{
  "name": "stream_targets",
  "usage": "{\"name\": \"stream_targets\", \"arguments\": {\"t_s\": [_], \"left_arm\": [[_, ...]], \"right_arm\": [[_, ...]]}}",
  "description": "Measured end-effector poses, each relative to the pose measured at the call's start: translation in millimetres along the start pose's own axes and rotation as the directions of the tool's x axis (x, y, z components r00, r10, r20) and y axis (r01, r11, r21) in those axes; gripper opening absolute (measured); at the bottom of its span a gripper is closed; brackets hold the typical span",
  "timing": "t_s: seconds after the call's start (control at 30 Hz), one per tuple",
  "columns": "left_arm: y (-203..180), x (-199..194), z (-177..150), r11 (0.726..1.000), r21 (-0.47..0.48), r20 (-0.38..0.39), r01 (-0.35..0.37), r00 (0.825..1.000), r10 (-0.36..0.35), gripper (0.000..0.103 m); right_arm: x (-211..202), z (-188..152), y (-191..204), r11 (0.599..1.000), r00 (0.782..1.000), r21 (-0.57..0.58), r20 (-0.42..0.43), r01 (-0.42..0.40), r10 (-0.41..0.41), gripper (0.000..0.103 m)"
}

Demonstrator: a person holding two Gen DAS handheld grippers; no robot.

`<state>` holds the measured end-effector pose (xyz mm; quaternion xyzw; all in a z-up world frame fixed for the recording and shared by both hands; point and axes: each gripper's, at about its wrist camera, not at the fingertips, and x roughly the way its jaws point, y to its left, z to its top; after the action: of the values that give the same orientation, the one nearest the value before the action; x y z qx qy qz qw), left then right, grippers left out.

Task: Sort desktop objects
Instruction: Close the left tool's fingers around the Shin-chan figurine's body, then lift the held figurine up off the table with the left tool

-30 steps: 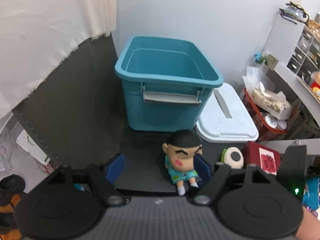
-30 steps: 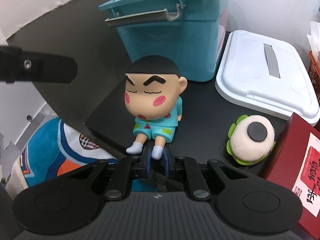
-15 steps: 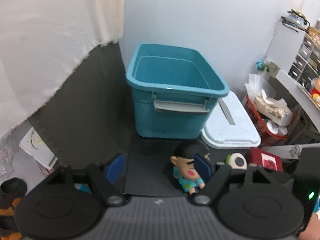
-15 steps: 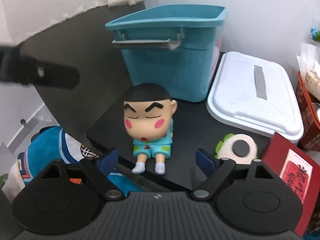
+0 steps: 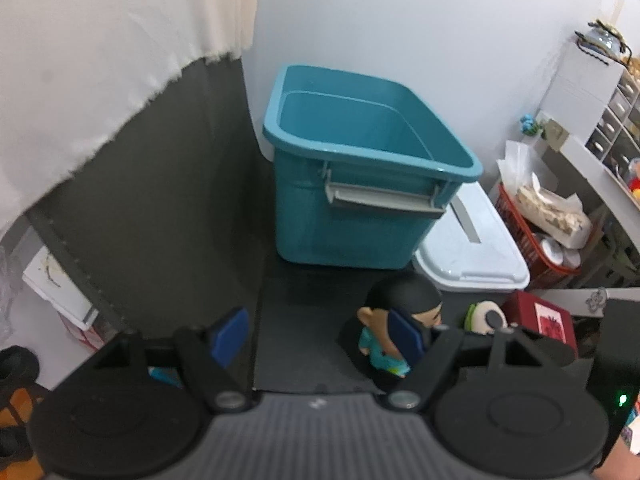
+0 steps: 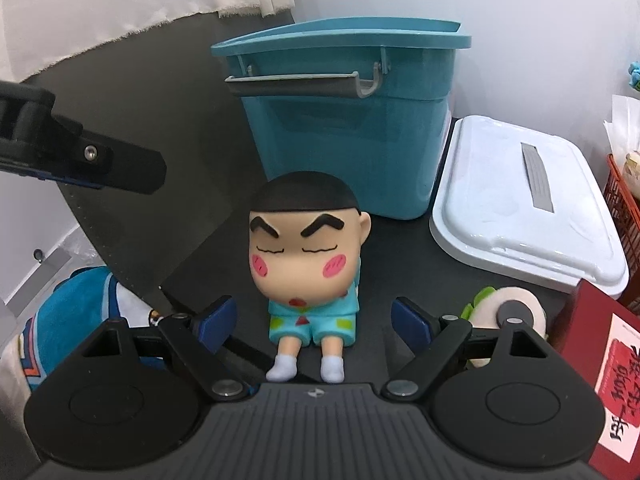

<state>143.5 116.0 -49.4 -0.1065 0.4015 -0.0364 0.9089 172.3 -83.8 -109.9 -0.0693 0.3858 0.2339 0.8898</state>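
Right gripper (image 6: pixel 314 318): jaws wide apart, holding nothing. They sprang open within the last second and have stood wide since; the cartoon boy figurine (image 6: pixel 308 276) sits between the blue pads (image 6: pixel 216 318) without touching either. The figurine sits upright on the dark surface (image 6: pixel 400 264), facing the right wrist camera, legs stretched toward the near edge.

Left gripper (image 5: pixel 320 330): jaws also wide, empty. In its view the figurine (image 5: pixel 396 320) lies partly behind the right-hand pad (image 5: pixel 406 336), outside the gap; contact cannot be judged. One finger of the left gripper shows at the far left of the right wrist view.

Teal bin (image 6: pixel 344 116): stands just behind the figurine toward the far side, grey handle (image 6: pixel 296 88) facing near, interior bare as far as it shows.

White lid (image 6: pixel 524 200): lies flat to the right of the bin.

Round plush with black spot and green fringe (image 6: pixel 504 312): right of the figurine, near the right gripper's right-hand pad.

Red box (image 6: pixel 600 368): at the near right, beside the plush.

Blue plush toy (image 6: pixel 80 312): below the surface edge at the near left.
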Motion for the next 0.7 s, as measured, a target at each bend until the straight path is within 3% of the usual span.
{"name": "stream_targets", "arguments": {"t_s": [0.23,0.3,0.7], "left_arm": [[2.5,14.7,3.7,0.999,0.019,-0.023,0.046,0.999,-0.046,0.079],[3.6,15.7,5.1,0.999,0.02,-0.026,0.05,0.998,-0.05,0.079],[-4.5,5.0,6.9,0.998,0.039,0.004,0.056,0.998,-0.056,0.081]], "right_arm": [[16.1,5.7,5.7,1.0,0.999,-0.013,0.052,0.01,-0.009,0.084],[21.9,6.8,7.2,1.0,0.999,-0.017,0.049,0.007,-0.006,0.066],[3.7,9.5,6.6,0.998,0.997,0.017,0.055,-0.054,0.053,0.061]]}}
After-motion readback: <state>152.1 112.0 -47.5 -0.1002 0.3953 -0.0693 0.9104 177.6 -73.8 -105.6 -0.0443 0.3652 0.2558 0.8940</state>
